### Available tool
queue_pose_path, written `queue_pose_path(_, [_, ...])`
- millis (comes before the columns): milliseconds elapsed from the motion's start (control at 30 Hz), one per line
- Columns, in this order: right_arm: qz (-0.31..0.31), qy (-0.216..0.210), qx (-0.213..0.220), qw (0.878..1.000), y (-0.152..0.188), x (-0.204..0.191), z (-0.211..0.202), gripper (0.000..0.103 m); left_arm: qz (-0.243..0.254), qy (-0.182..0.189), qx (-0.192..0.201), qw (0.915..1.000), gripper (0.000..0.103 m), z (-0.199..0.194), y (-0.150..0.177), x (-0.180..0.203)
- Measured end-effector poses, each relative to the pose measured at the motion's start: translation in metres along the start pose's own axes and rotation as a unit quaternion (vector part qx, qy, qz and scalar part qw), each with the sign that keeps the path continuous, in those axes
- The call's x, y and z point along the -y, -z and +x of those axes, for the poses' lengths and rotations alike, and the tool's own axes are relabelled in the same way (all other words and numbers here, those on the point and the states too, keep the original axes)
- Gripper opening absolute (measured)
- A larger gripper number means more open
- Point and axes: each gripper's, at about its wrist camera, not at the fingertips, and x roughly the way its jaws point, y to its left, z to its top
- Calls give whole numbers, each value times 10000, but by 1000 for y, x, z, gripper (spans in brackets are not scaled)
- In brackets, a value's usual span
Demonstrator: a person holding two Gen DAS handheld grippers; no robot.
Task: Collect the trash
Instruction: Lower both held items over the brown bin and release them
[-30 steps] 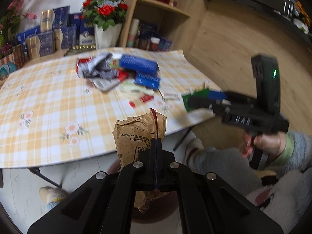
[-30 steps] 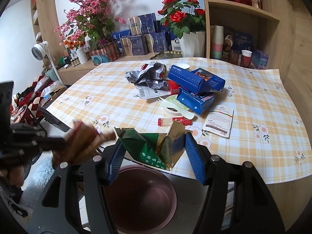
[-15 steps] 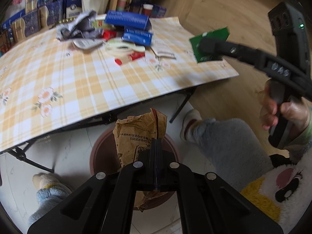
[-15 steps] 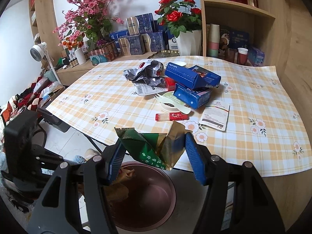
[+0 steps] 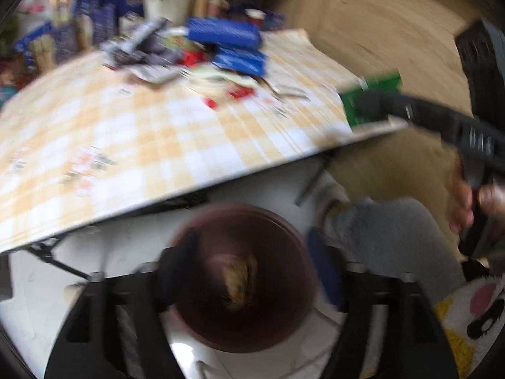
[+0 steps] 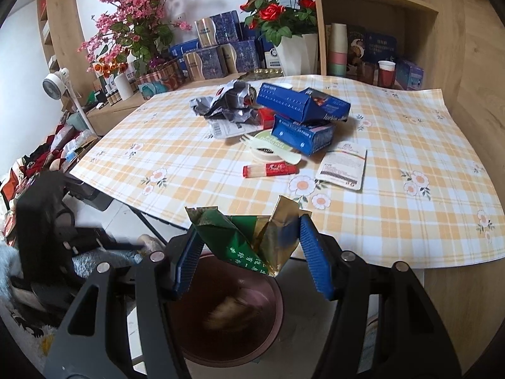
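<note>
Blur: left view is smearing; brown wad (image 5: 238,279) is lying in the bin (image 5: 284,331), barely readable.
Left gripper (image 5: 249,271): jaws opening, nothing between.
Right gripper (image 6: 249,252): clenching crinkled green-gold foil carton (image 6: 249,240) above bin's 12 o'clock rim.

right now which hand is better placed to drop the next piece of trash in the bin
Right. The right gripper is shut on a green and gold wrapper directly above the dark red bin, so it likely only needs to let go. The left gripper is opening with nothing between its fingers; its brown bag lies in the bin.
</note>
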Motion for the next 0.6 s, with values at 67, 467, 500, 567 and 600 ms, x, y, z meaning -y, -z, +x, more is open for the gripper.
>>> queue_pose_path(67, [74, -48, -100, 9999, 6, -2, 6, 61, -47, -356, 238, 9991, 83, -13, -3, -8])
queue_pose_path(467, [-124, -221, -853, 9960, 33, -27, 38, 61, -706, -1556, 1306, 9766, 96, -82, -14, -59])
queue_pose_path(500, [-133, -231, -902, 9956, 34, -29, 40, 62, -772, -1586, 1369, 9747, 96, -86, -14, -62])
queue_pose_path(567, [-159, -248, -976, 9948, 37, -31, 43, 62, -855, -1588, 1398, 9736, 96, -90, -14, -69])
queue_pose_path(600, [-183, -260, -1033, 9941, 38, -34, 46, 62, -877, -1591, 1396, 9734, 96, -92, -13, -71])
